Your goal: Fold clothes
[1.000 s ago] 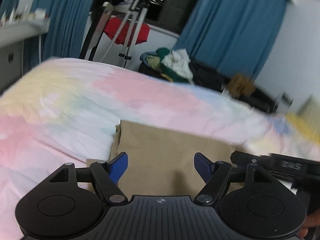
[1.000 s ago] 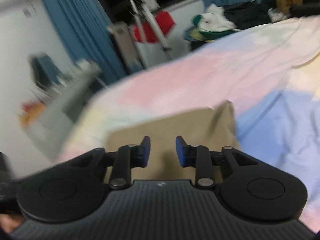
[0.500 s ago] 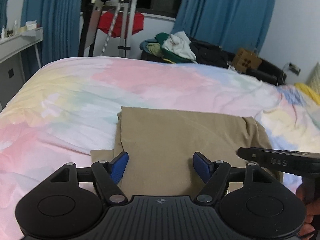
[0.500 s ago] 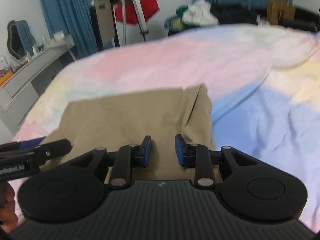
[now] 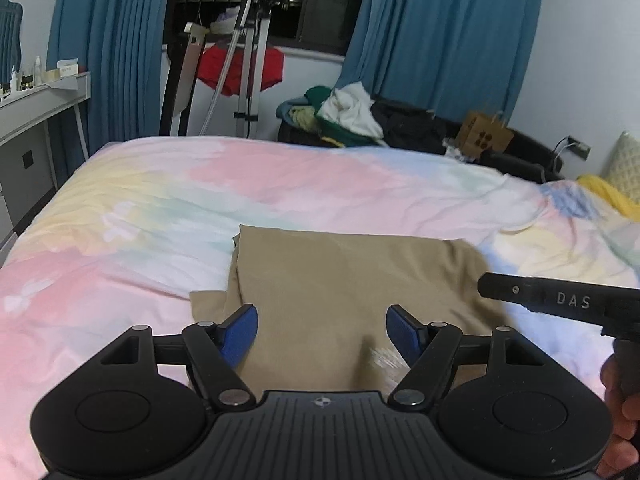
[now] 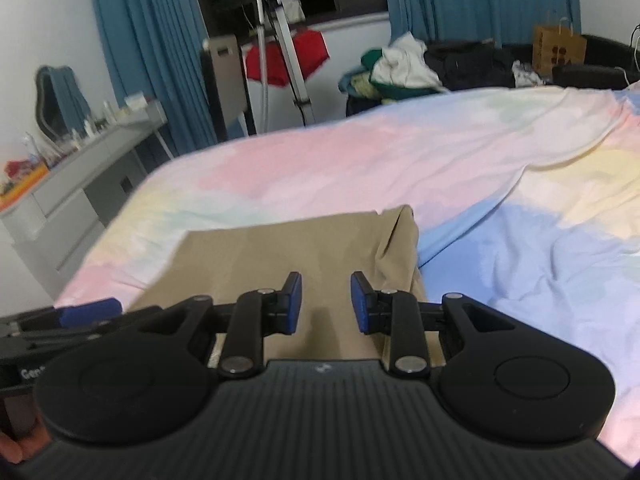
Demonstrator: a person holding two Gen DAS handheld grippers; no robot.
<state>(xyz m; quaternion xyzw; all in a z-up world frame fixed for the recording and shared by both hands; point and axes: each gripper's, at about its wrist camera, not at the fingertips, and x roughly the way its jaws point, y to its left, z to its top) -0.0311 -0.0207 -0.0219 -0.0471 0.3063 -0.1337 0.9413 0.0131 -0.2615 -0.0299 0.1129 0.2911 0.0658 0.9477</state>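
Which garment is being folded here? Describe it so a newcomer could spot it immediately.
Start at the bed with the pastel tie-dye cover. On its near part, just ahead of both grippers, lies the tan garment, spread flat. It is the only plain, single-colour fabric on the bed; the other clothes are heaped beyond its far edge.

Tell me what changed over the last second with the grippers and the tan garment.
Both cameras swung level and steadied from a tilted, blurred view. Nothing was gripped or released: the left gripper stays wide open, the right gripper stays partly open with nothing between its fingers. The tan garment lies folded on the bedspread as before.
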